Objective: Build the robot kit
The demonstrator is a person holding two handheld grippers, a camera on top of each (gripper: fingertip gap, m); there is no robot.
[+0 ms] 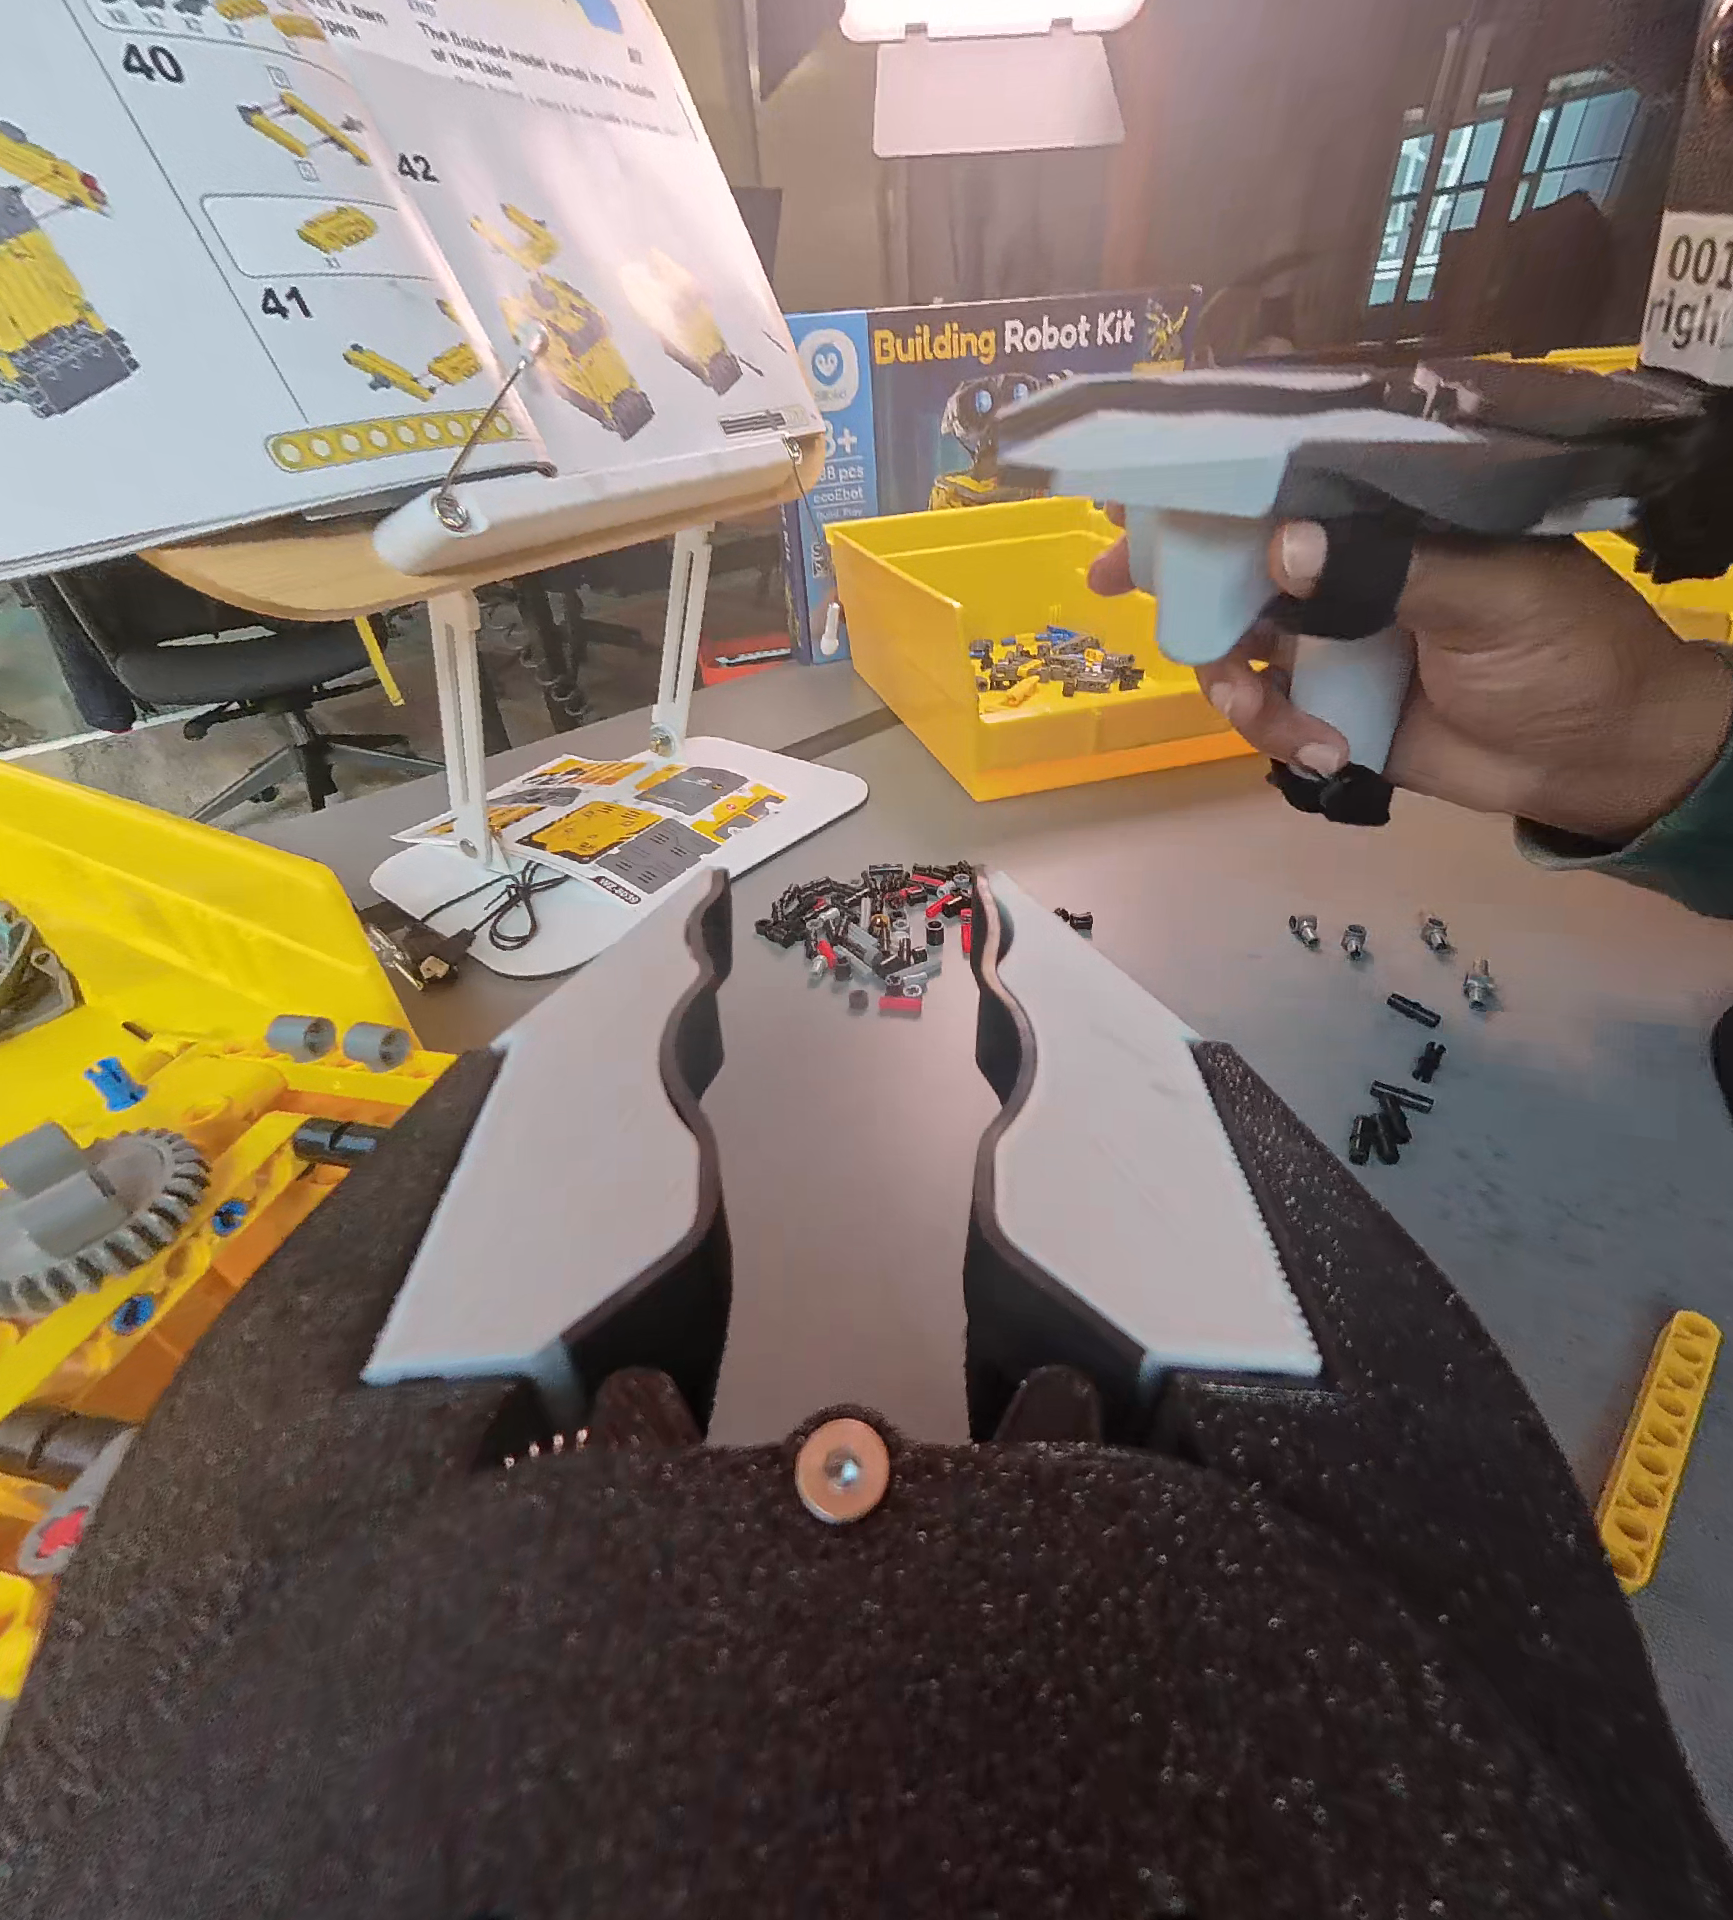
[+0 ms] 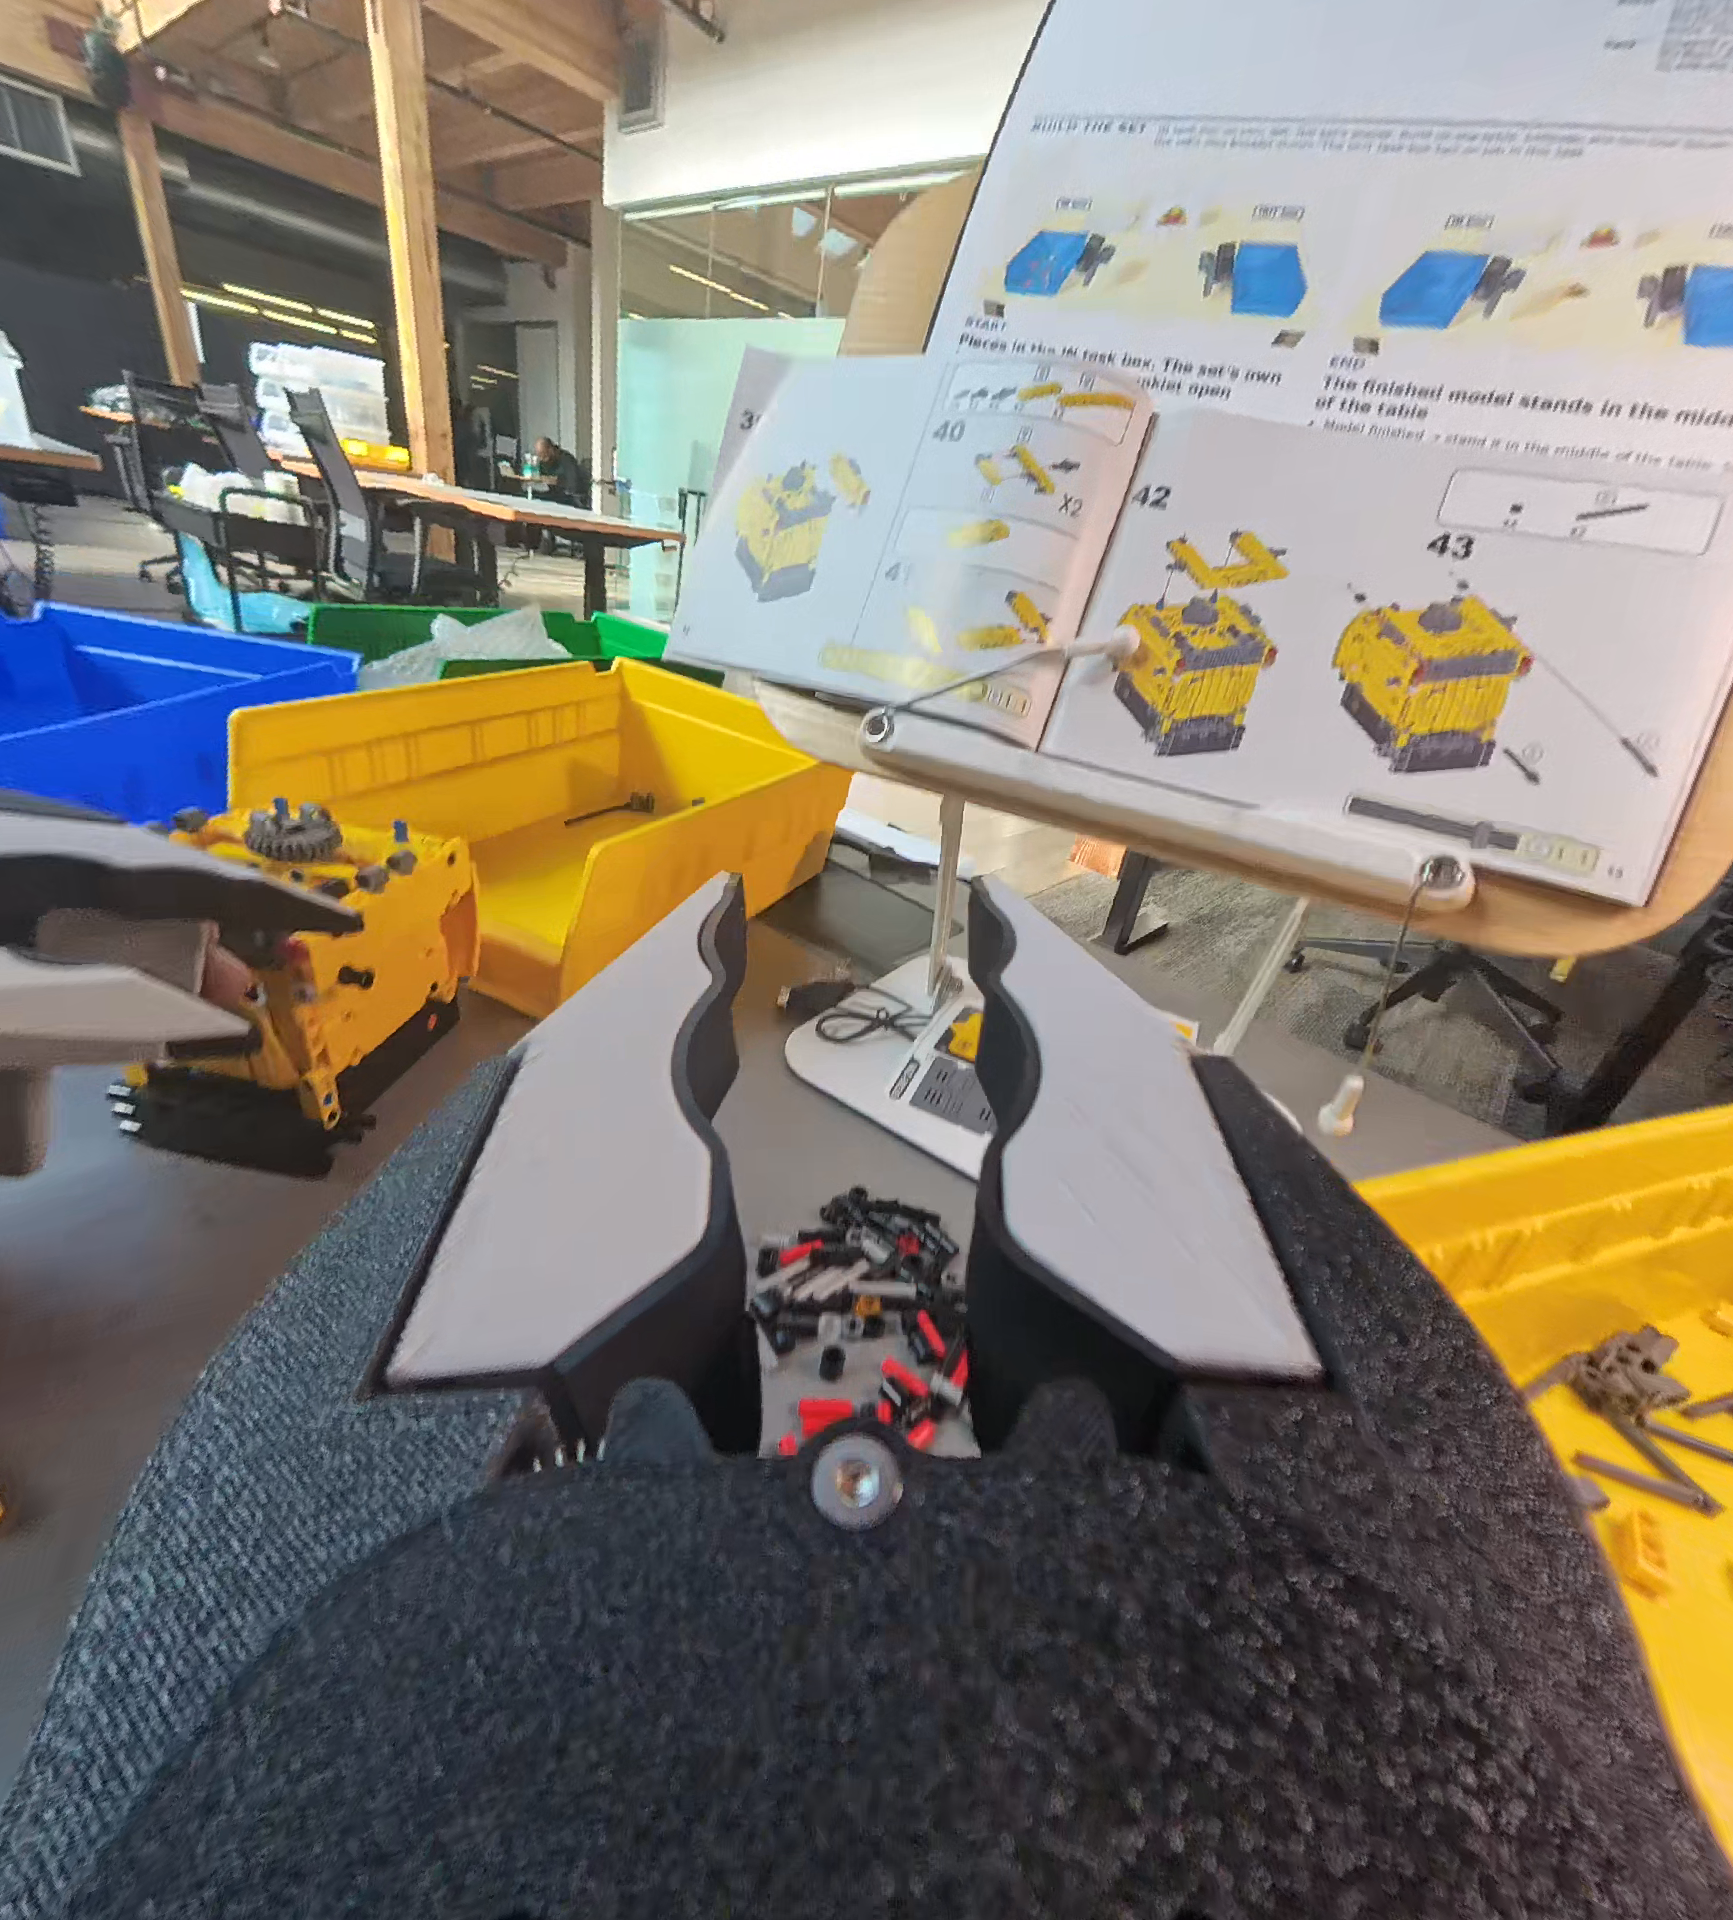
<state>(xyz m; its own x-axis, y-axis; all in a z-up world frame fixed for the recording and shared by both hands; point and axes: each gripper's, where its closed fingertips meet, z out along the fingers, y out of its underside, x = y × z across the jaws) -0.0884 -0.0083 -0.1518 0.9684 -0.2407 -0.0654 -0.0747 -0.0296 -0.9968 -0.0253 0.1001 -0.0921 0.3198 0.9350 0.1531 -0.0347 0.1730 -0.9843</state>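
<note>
My left gripper [image 1: 851, 906] is open and empty, low over the grey table, with its tips just short of a pile of small black, red and grey pins [image 1: 872, 935]. A partly built yellow brick model [image 1: 62, 1247] with a grey gear on top stands close on its left. My right gripper [image 2: 854, 906] is open and empty, held above the same pin pile [image 2: 862, 1309]. It also shows in the left wrist view [image 1: 1023, 442], held by a hand [image 1: 1527, 707]. In the right wrist view the left gripper [image 2: 306, 971] is beside the model [image 2: 374, 966].
An open instruction booklet [image 1: 218, 260] rests on a white stand [image 1: 696, 821]. A yellow bin [image 1: 945, 582] with small parts and a kit box [image 1: 997, 343] stand behind. Loose pins [image 1: 1392, 1122] and a yellow beam [image 1: 1662, 1444] lie to the right. Blue [image 2: 93, 686] and yellow [image 2: 550, 748] bins stand at the left. To reach the yellow beam [image 1: 1662, 1444] in a straight line is about 15 centimeters for my left fingers, about 25 centimeters for my right.
</note>
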